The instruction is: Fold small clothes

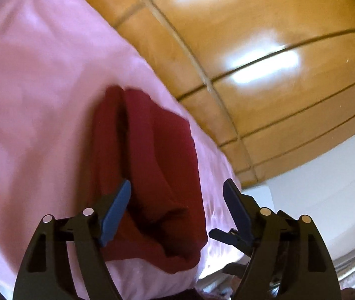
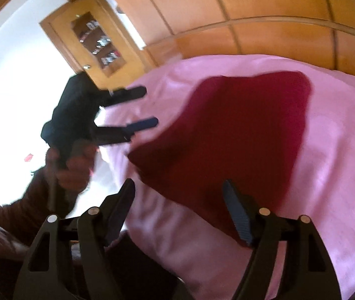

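You are holding the left gripper [image 1: 177, 192] with its jaws spread wide and nothing clamped between them. The dark red garment [image 1: 152, 165] is lying folded on the pink bedsheet [image 1: 40, 100], directly under and ahead of those fingertips; the left blue pad [image 1: 116, 215] is hovering over its near end, contact unclear in the blur. You are keeping the right gripper [image 2: 178, 192] released as well, jaws apart and empty. From that view the garment [image 2: 239, 135] is spreading flat on the sheet [image 2: 327, 175], its near edge lying between the two fingers. Your hand [image 2: 75, 165] is gripping the left tool beside the bed's edge.
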### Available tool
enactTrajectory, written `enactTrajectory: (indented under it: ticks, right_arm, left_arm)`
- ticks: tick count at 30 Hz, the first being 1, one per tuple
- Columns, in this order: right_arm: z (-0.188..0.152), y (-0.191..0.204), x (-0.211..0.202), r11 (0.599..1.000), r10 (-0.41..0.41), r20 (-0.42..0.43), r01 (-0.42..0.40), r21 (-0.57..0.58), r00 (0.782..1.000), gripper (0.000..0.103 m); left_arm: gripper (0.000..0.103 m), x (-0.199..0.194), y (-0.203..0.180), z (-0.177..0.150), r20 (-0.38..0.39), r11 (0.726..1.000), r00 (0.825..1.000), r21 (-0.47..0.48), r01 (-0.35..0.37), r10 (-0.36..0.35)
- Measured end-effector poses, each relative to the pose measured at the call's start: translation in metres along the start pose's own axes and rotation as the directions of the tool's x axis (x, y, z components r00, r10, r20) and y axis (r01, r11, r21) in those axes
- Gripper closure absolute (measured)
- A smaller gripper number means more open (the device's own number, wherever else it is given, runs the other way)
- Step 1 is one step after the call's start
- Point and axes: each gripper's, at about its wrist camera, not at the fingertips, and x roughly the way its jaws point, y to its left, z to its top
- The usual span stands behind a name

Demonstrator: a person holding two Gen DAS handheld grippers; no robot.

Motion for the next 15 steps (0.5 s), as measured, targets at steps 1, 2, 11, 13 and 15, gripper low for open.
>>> enactTrajectory:
  ticks: [1,2,11,13,15]
  right_arm:
    - [-0.004,-0.001,0.000,0.999,-0.031,0.002,0.031,-0.005,1.000,0.033]
    - [-0.002,0.003,0.007,0.998,-0.055,0.003,0.055,-0.011,0.998,0.035]
    - [-0.018,0.004,0.040,0.996,-0.094,-0.049,0.093,-0.018,0.994,0.035]
    - [-0.025,0.004,0.055,0.993,-0.114,-0.070,0.113,-0.026,0.991,0.035]
    - [-0.027,0.005,0.062,0.991,-0.129,-0.067,0.126,-0.039,0.989,0.034]
  left_arm:
    - [0.028,0.008,-0.001,0.000,-0.032,1.000,0.999,0.002,-0.010,0.010]
    - [0.028,0.017,-0.002,0.000,-0.059,1.000,0.998,0.000,-0.024,0.024]
    - [0.088,0.036,-0.012,-0.003,-0.037,0.916,0.933,0.207,-0.344,0.359]
    - [0.088,0.036,0.009,-0.009,-0.034,0.878,0.893,0.203,-0.434,0.449]
    - [0.088,0.032,0.020,-0.014,-0.012,0.871,0.887,0.196,-0.450,0.461]
